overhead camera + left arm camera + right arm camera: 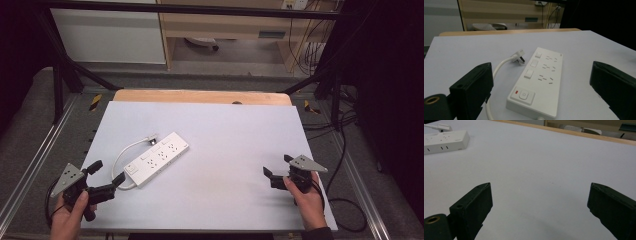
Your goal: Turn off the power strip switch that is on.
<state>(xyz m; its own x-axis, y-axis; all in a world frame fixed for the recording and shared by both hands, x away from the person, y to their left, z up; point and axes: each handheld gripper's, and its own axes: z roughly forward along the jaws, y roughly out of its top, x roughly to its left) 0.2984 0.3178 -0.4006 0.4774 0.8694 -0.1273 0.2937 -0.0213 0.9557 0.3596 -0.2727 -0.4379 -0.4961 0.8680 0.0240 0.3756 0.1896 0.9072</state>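
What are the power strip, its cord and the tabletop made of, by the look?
Power strip: likely moulded plastic, white, smooth with a slight sheen; crisp edges and flush buttons suggest it.
Cord: white, probably rubbery or PVC sheath; it holds a smooth curve to the plug.
Tabletop: matte pale sheet, material unclear, over what looks like wood, seen as a tan strip at the far edge.

The power strip [537,82] is smooth white plastic with a faint satin sheen, its switches of the same stuff. Its cord [121,154] looks like smooth white rubbery plastic, and the plug [519,57] shows small metal prongs. The table top [230,145] is a matt, pale sheet, even and unmarked, over a bare wooden board [200,96] at the far edge. The left gripper [107,175] has matt black plastic jaws and a dull grey plate; the right gripper [277,166] looks alike.
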